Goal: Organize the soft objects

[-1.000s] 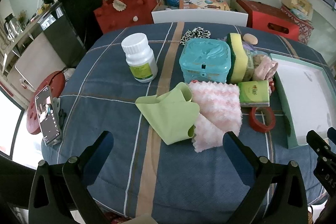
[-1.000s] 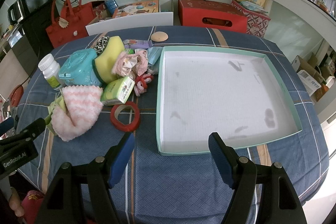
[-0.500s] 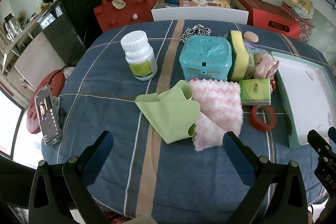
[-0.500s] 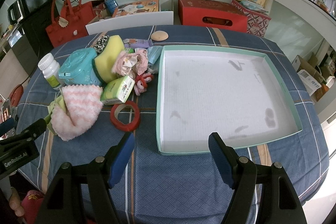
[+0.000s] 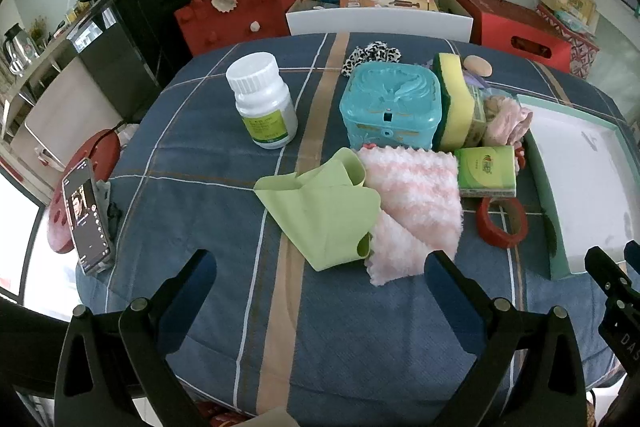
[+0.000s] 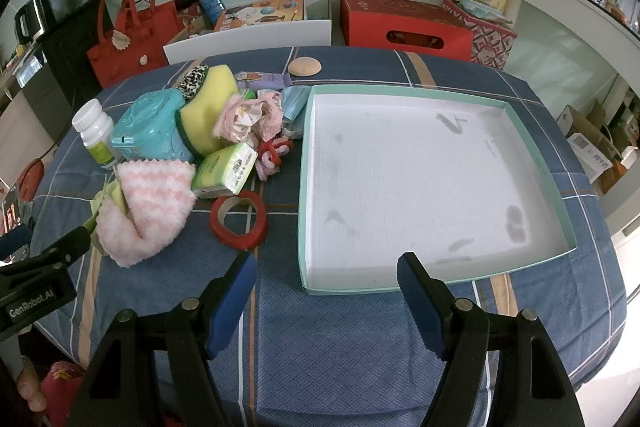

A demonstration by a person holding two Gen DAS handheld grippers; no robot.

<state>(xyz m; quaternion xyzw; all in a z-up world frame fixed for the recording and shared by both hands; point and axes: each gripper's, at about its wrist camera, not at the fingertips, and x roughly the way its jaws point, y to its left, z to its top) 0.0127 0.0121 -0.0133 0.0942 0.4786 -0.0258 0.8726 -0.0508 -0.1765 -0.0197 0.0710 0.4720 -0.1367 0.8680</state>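
My left gripper [image 5: 320,263] is open and empty, just in front of a light green cloth [image 5: 320,211] and a pink-and-white fluffy cloth [image 5: 412,203] on the blue tablecloth. Behind them lie a yellow sponge [image 5: 454,103], a pink crumpled cloth [image 5: 506,119] and a leopard-print scrunchie [image 5: 372,53]. My right gripper [image 6: 326,267] is open and empty at the near edge of an empty white tray with a teal rim [image 6: 420,183]. The fluffy cloth [image 6: 148,203], the sponge [image 6: 208,103] and the pink crumpled cloth [image 6: 248,115] lie left of the tray.
A white pill bottle [image 5: 262,101], a teal plastic box [image 5: 390,107], a green tissue pack [image 5: 486,171] and a red tape roll [image 5: 502,223] share the pile. A phone [image 5: 86,215] stands at the table's left edge. A white chair back [image 6: 248,39] is behind the table.
The left gripper has shifted slightly, so the objects sit a little higher in its view. The right gripper's view is nearly unchanged.
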